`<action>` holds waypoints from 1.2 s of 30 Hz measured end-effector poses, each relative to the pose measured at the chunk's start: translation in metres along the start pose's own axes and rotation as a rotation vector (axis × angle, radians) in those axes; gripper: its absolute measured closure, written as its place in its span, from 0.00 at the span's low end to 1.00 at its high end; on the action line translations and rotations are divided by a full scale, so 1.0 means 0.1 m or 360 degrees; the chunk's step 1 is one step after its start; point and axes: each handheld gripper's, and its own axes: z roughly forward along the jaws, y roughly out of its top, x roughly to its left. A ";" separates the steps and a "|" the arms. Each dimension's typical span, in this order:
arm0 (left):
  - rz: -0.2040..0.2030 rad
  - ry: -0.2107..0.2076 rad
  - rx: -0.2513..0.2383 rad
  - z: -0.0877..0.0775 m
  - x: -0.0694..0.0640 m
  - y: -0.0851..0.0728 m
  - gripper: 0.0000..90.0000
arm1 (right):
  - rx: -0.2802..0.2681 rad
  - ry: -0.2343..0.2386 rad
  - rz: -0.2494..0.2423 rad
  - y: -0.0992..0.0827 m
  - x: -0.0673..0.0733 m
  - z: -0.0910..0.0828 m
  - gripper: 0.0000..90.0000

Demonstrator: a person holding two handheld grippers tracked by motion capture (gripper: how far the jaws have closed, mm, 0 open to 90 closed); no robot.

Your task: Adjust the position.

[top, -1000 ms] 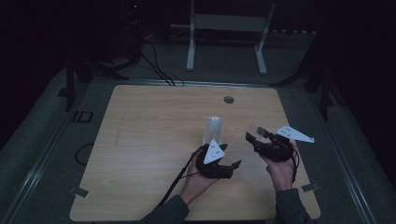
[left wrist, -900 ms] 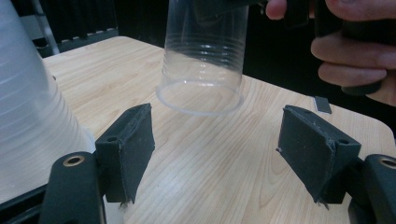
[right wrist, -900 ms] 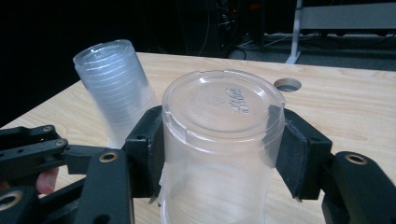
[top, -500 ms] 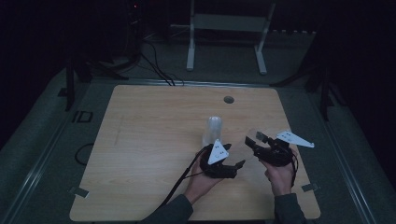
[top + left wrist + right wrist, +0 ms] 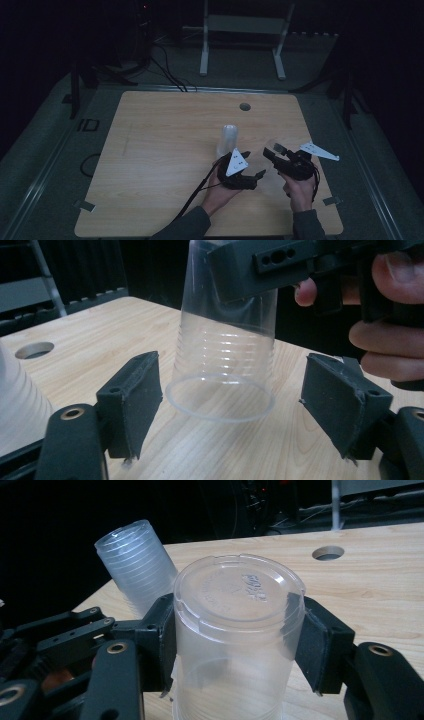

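A pale wooden tabletop (image 5: 165, 150) with a round hole (image 5: 244, 106) near its far edge sits on a dark grey floor (image 5: 55, 145). Beyond it stands a white metal frame (image 5: 243, 30), with black cables (image 5: 167, 70) trailing nearby.

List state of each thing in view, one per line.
Clear cup: upside down, lifted off the table, clamped near its base.
Cup stack: upside down, standing on the table.
Right gripper: shut on the clear cup.
Left gripper: open, has just been opening, fingers clear of the cup rim.
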 end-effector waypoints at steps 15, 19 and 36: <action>0.0011 0.0009 0.0003 0.08 0.01 0.00 0.19 | -0.0005 0.0069 0.0095 -0.03 -0.04 0.00 0.46; 0.0017 0.0012 -0.0001 0.10 0.01 0.01 0.19 | -0.0005 0.0089 0.0106 -0.02 -0.04 0.00 0.46; 0.0026 0.0012 -0.0020 0.17 0.01 0.02 0.19 | -0.0013 0.0153 0.0164 -0.02 -0.06 0.00 0.46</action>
